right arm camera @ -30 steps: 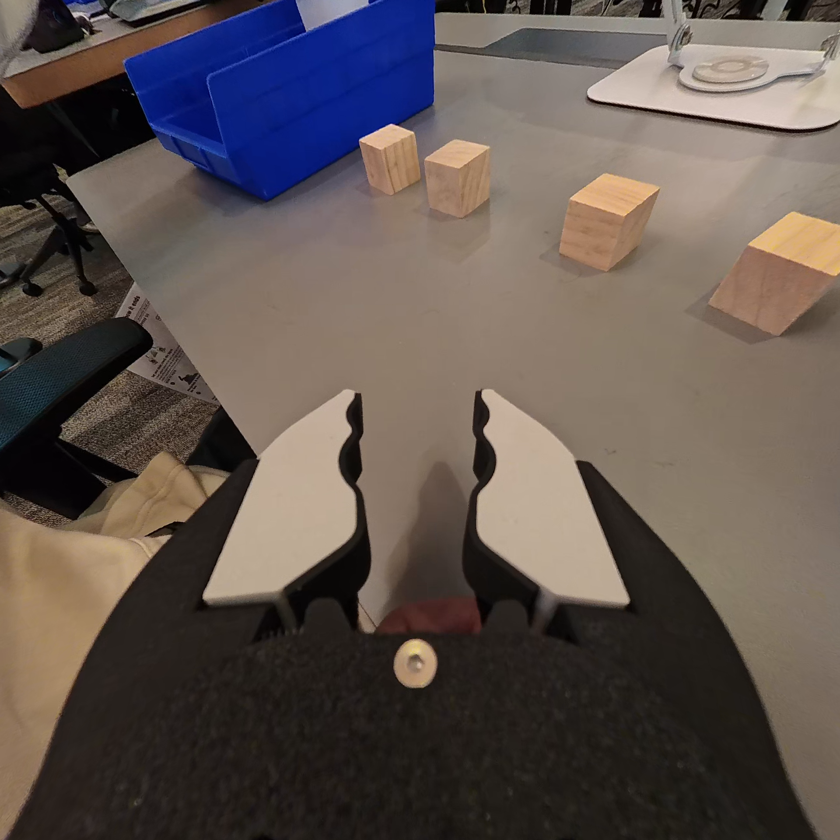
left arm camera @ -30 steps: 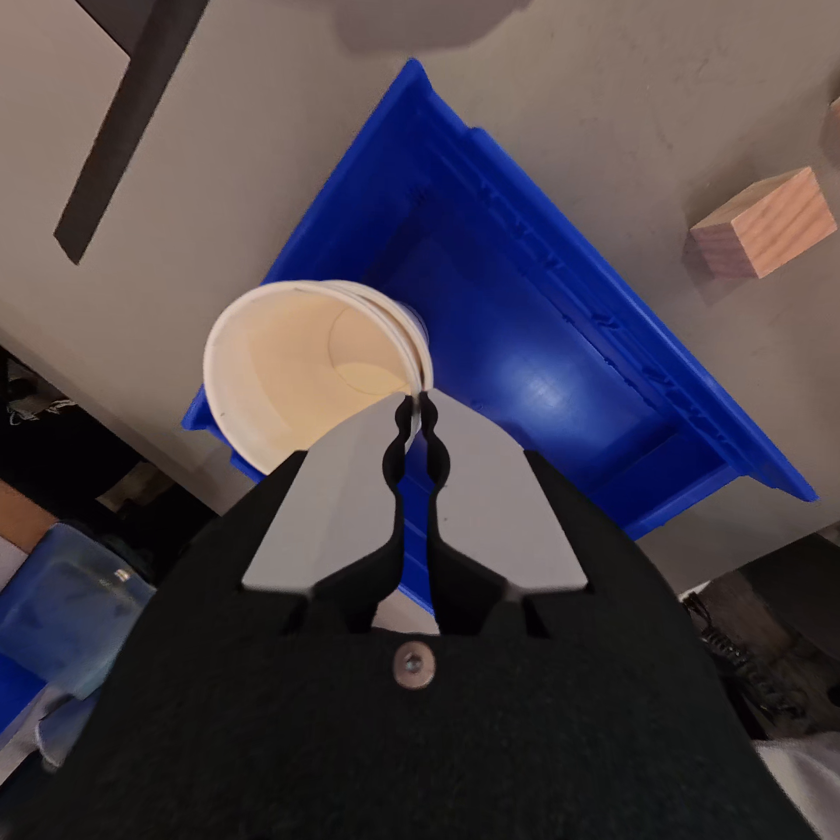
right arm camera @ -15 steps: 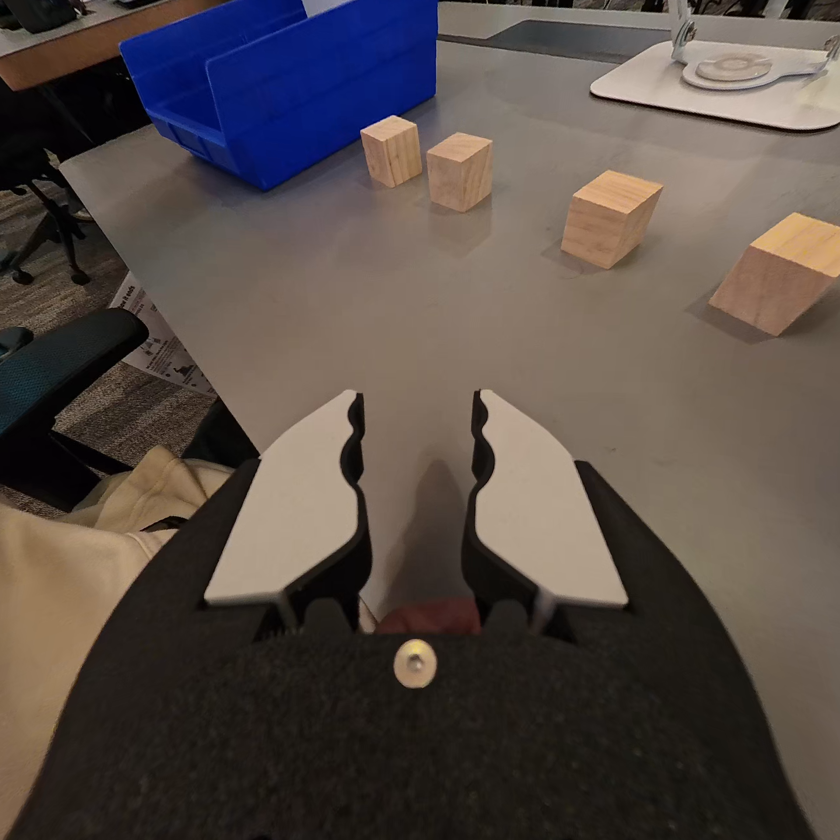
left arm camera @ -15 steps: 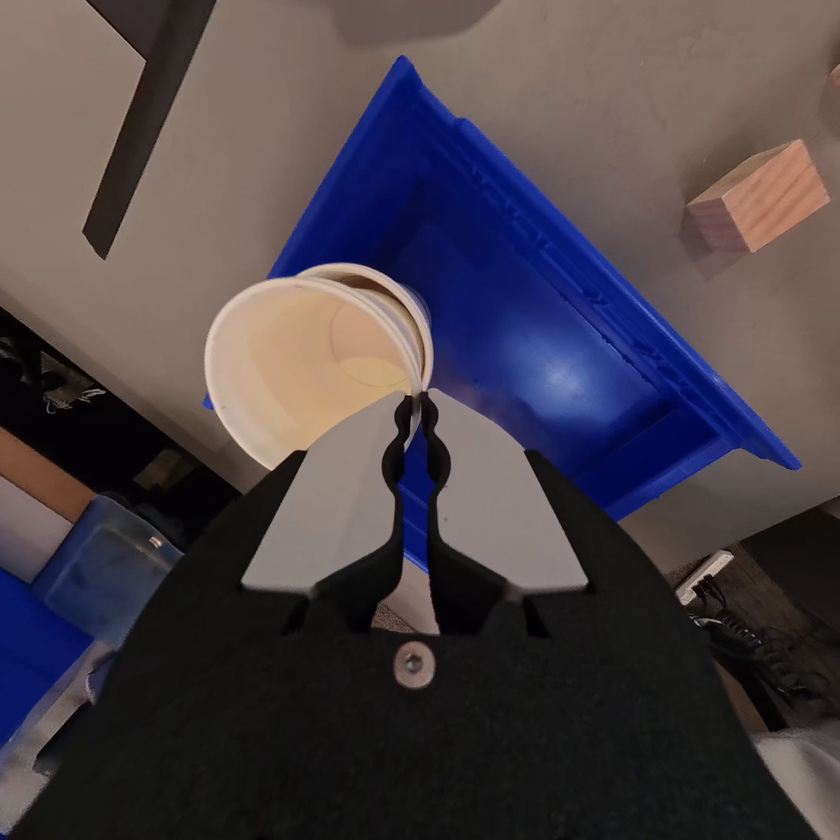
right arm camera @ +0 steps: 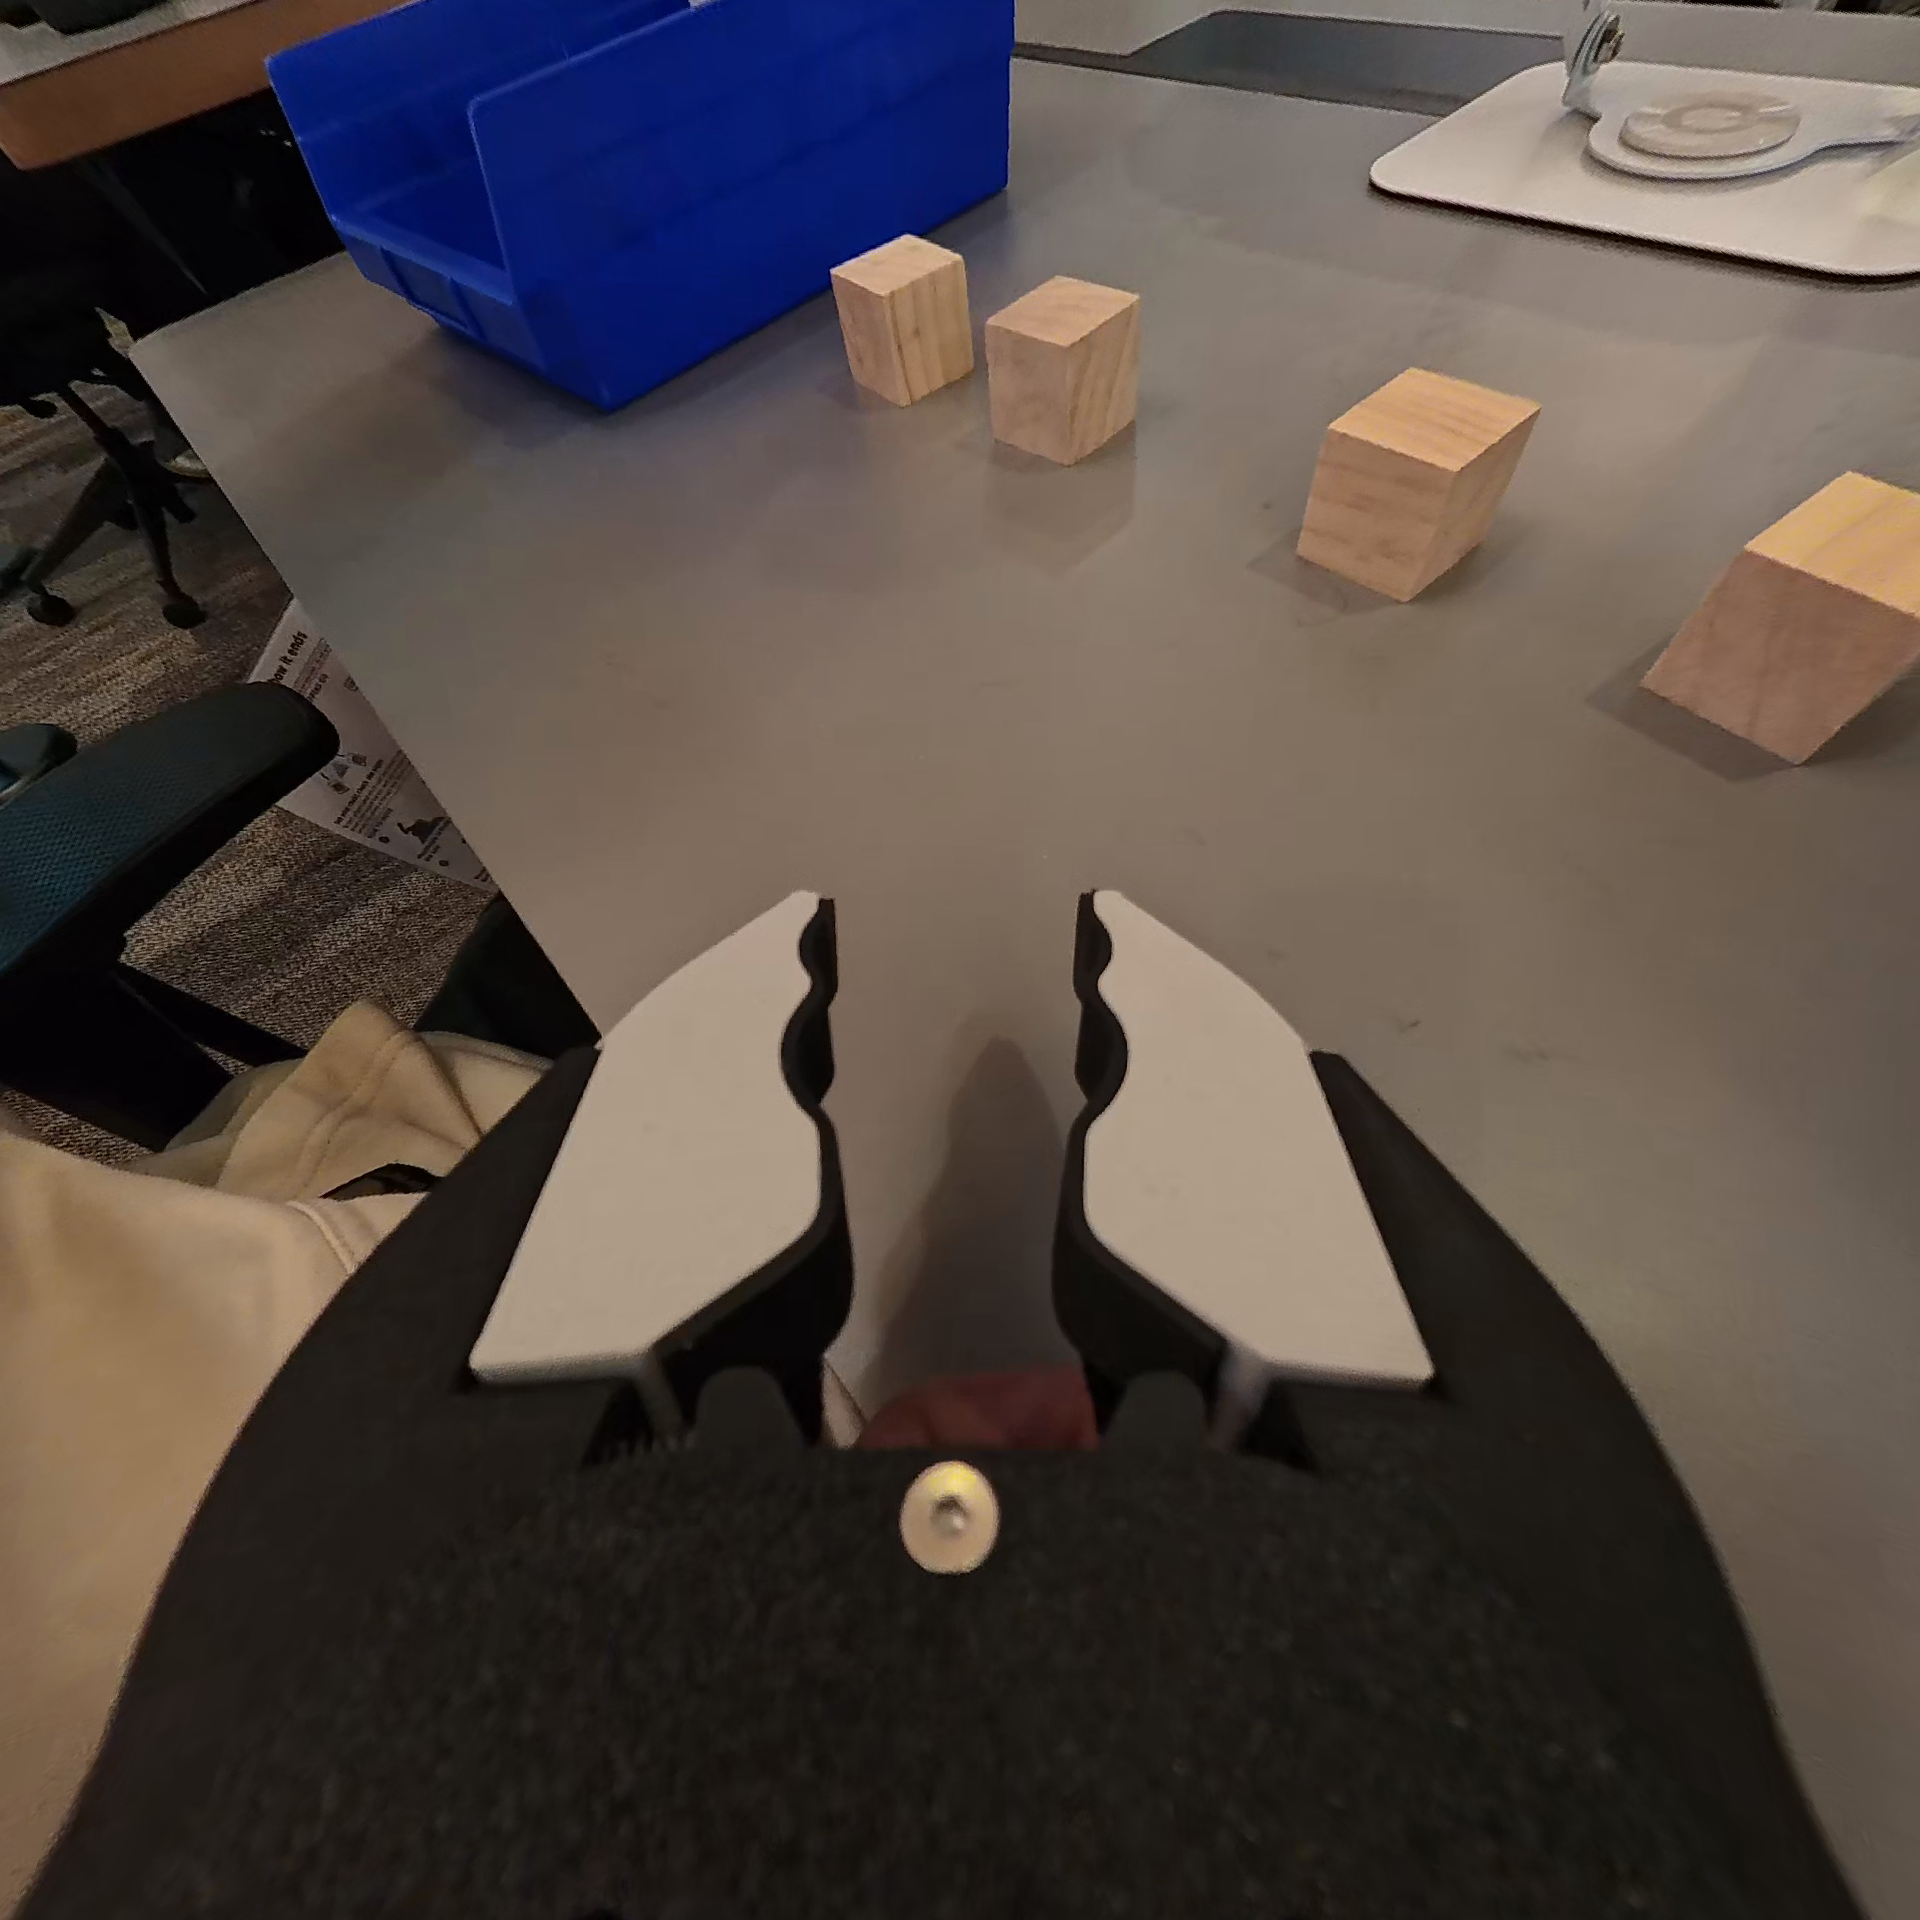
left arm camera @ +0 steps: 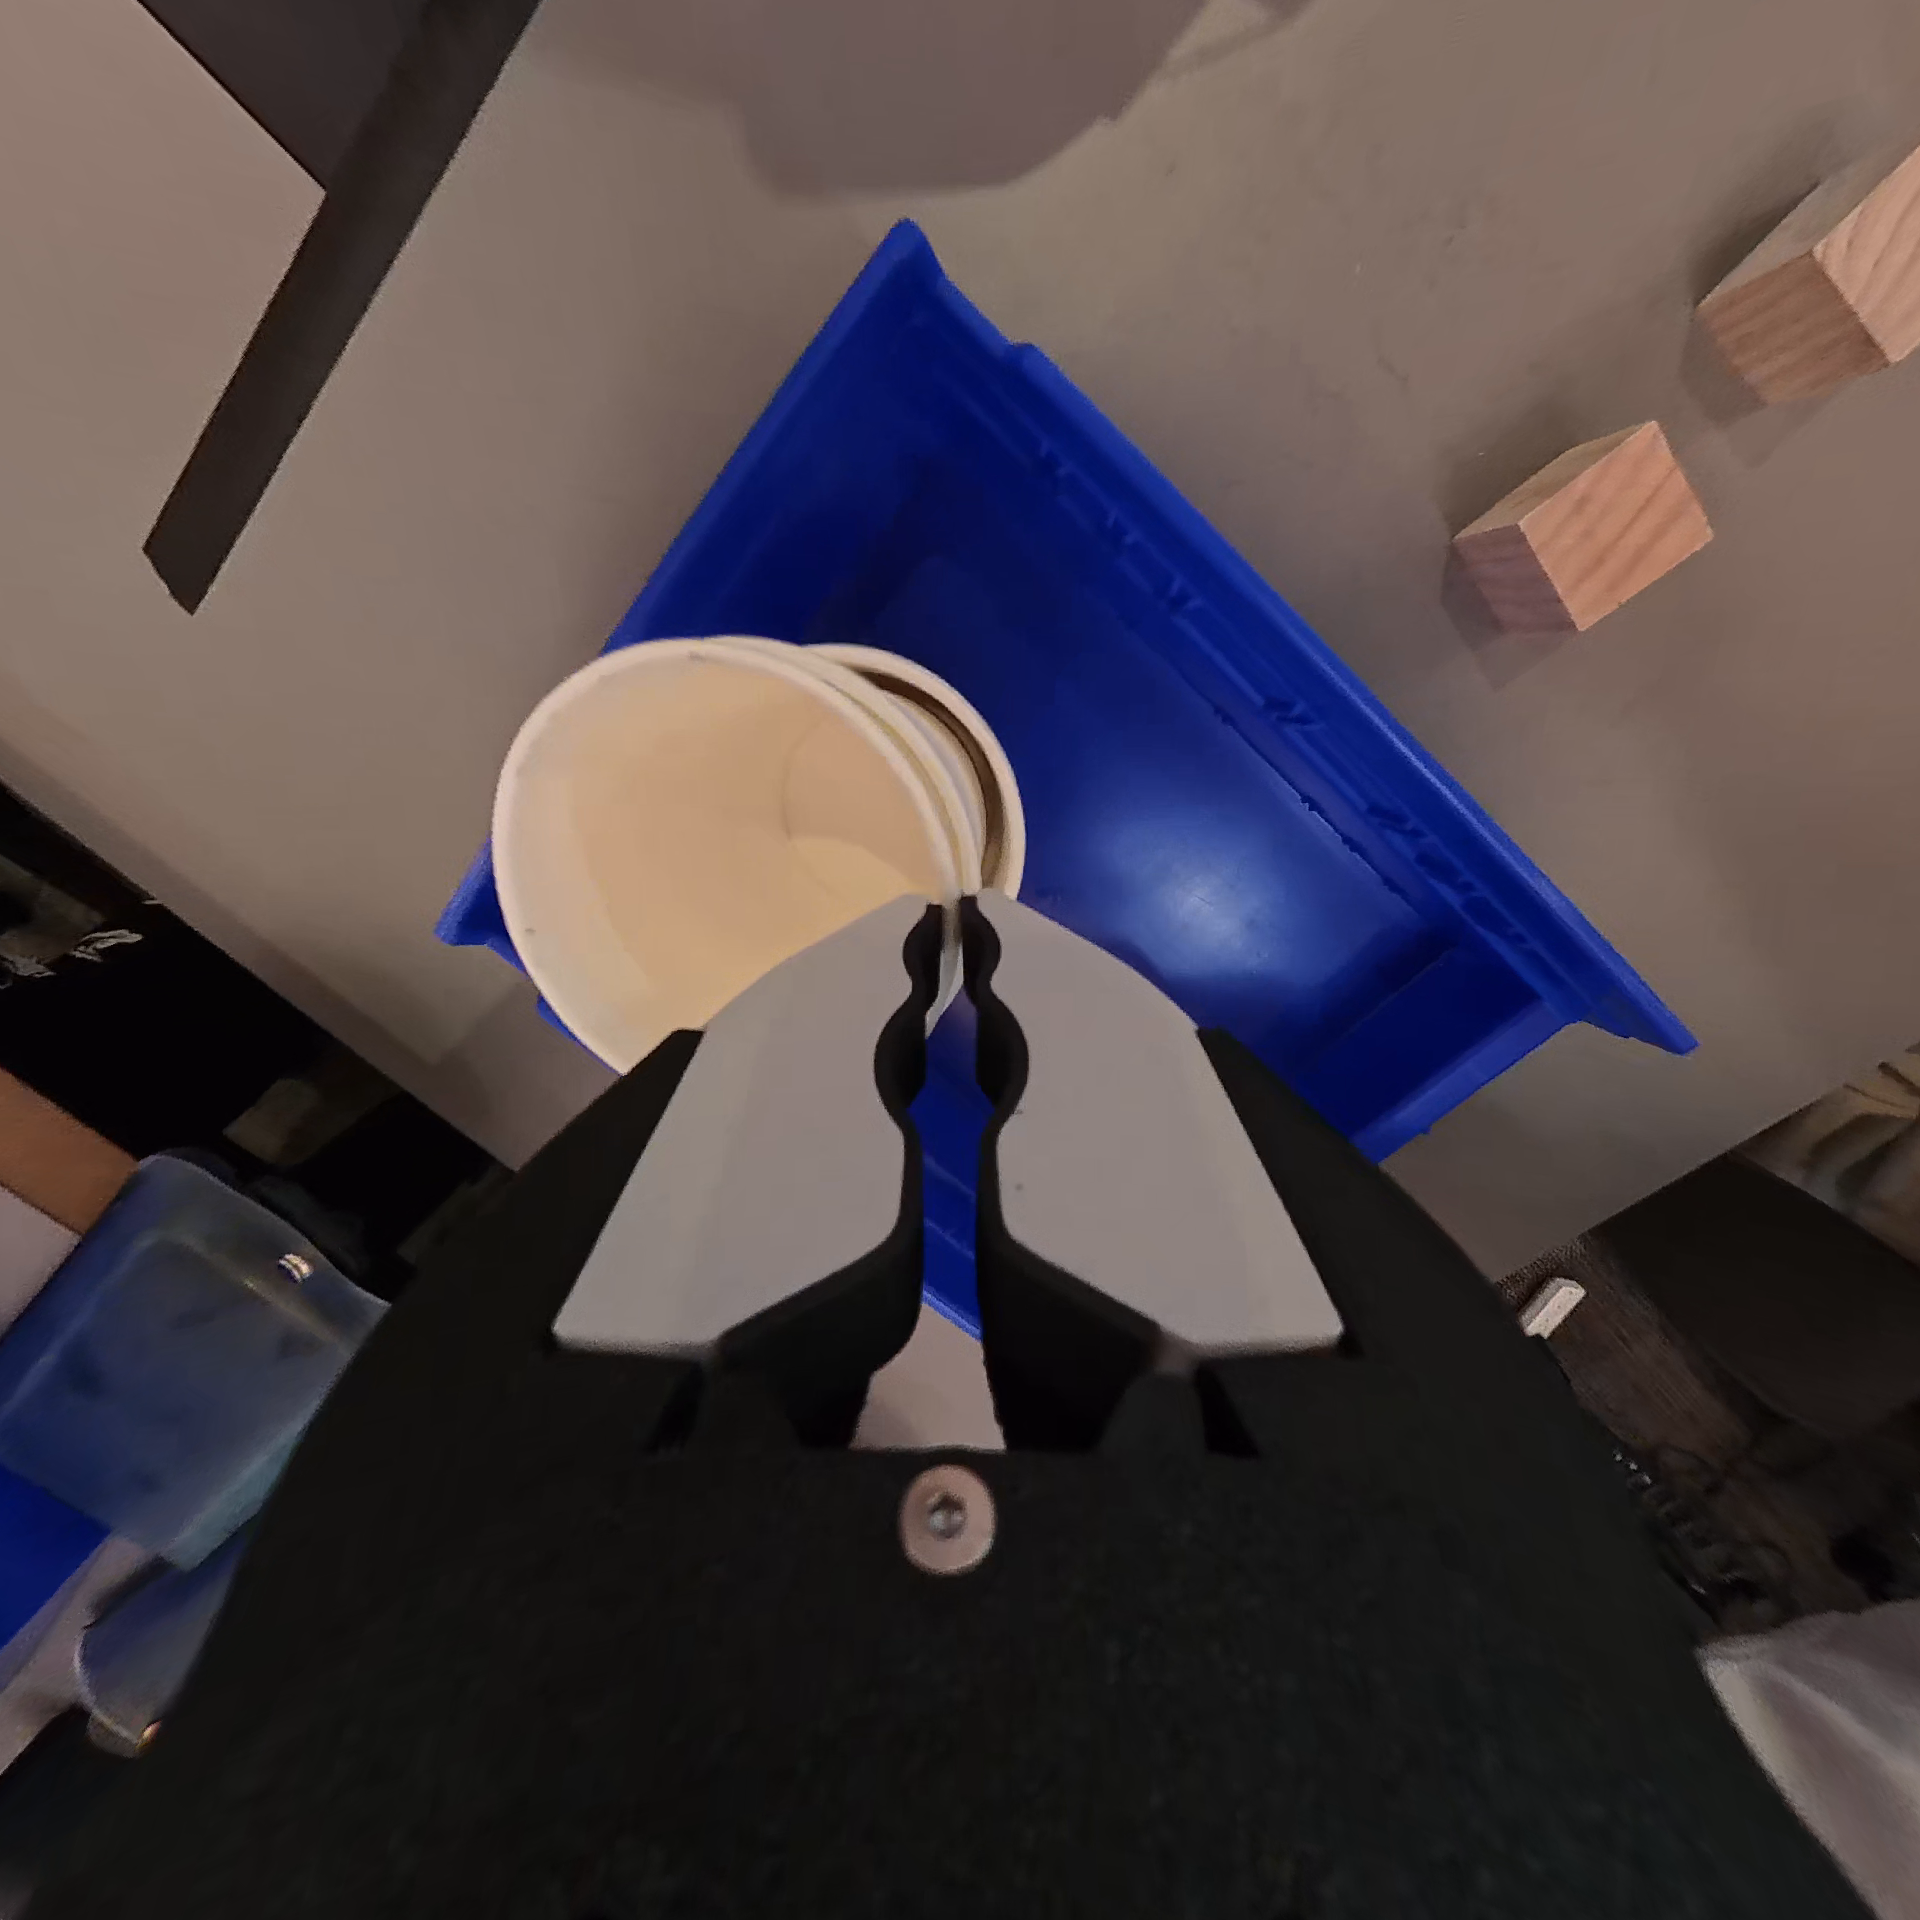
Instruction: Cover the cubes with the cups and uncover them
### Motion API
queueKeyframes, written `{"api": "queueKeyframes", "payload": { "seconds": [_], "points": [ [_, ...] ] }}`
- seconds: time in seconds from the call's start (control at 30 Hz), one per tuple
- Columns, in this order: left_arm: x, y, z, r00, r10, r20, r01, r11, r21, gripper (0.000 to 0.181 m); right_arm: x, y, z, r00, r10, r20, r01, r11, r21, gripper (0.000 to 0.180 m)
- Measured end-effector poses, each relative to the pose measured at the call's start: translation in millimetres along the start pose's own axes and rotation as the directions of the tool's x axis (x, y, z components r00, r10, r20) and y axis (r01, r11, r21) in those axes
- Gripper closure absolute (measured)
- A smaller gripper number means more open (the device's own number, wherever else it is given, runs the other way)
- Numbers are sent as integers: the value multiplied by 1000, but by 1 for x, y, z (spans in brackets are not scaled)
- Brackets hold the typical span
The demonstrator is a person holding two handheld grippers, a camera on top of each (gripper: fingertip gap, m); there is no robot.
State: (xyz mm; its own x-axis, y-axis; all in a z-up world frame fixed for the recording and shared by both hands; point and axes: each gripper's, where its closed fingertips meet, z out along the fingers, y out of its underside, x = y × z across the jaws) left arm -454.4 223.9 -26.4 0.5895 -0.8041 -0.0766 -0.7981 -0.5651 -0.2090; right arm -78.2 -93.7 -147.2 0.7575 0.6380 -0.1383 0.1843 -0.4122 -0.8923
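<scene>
A: We see the grey bench [right arm camera: 935,644] first, filling the right wrist view, with the blue bin [right arm camera: 665,187] at its far left corner and a white pad [right arm camera: 1558,197] at the far right.

B: From above, in the left wrist view, we look down into that same blue bin [left arm camera: 1195,831], and its floor shows bare.

A: We count four wooden cubes on the bench, all uncovered: one [right arm camera: 902,317] just beside the bin, a second [right arm camera: 1062,369] close to it, a third [right arm camera: 1413,483] farther right, and a fourth [right arm camera: 1797,618] at the right edge, well apart from the first pair.

B: Two of them, one cube [left arm camera: 1584,530] and another [left arm camera: 1818,301], show at the right of our overhead view, near the bin.

A: The left tongs [left arm camera: 948,909] are pinched nearly together on the rim of a nested stack of paper cups [left arm camera: 717,842], held above the bin's near left end, mouths tipped toward the camera.

B: We find the right tongs [right arm camera: 956,904] spread apart and gripping nothing, low over bare bench near its front edge, well short of the cubes.
</scene>
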Motion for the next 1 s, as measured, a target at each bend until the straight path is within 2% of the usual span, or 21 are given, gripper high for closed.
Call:
{"api": "queueKeyframes", "payload": {
  "seconds": [0.03,0.2,0.33,0.47,0.53,0.63,0.73,0.8,0.83,0.9,1.0],
  "points": [
    [1,2,1,1000,5,0,-5,1000,-13,177,0,0,0,1000,0,1,0,1000,0,136],
    [-6,5,-6,999,3,35,-2,999,-33,177,0,0,0,1000,-4,0,4,1000,-2,136],
    [-7,-4,-54,996,20,88,-24,999,39,178,1,-1,0,1000,7,0,-7,1000,8,137],
    [6,-21,-128,981,56,188,-94,975,200,178,4,-3,-1,1000,22,1,-22,1000,18,137],
    [17,-27,-153,971,79,226,-141,952,272,178,3,-2,0,1000,22,2,-22,1000,15,137],
    [47,-40,-167,968,112,224,-196,896,398,177,2,-4,0,1000,15,2,-15,1000,25,137],
    [100,-66,-170,973,140,184,-224,771,597,178,-5,-17,1,991,97,88,-106,989,101,136],
    [142,-82,-167,974,148,172,-227,677,700,178,-14,-35,1,935,245,256,-289,946,148,136],
    [162,-89,-164,975,146,164,-220,640,736,178,-20,-45,1,880,315,355,-387,909,154,135],
    [203,-104,-158,988,122,94,-148,579,802,178,-29,-73,-2,725,411,553,-569,810,144,128],
    [265,-120,-151,985,170,-4,-82,493,866,178,-24,-119,-8,451,463,763,-796,595,110,107]
  ]
}}
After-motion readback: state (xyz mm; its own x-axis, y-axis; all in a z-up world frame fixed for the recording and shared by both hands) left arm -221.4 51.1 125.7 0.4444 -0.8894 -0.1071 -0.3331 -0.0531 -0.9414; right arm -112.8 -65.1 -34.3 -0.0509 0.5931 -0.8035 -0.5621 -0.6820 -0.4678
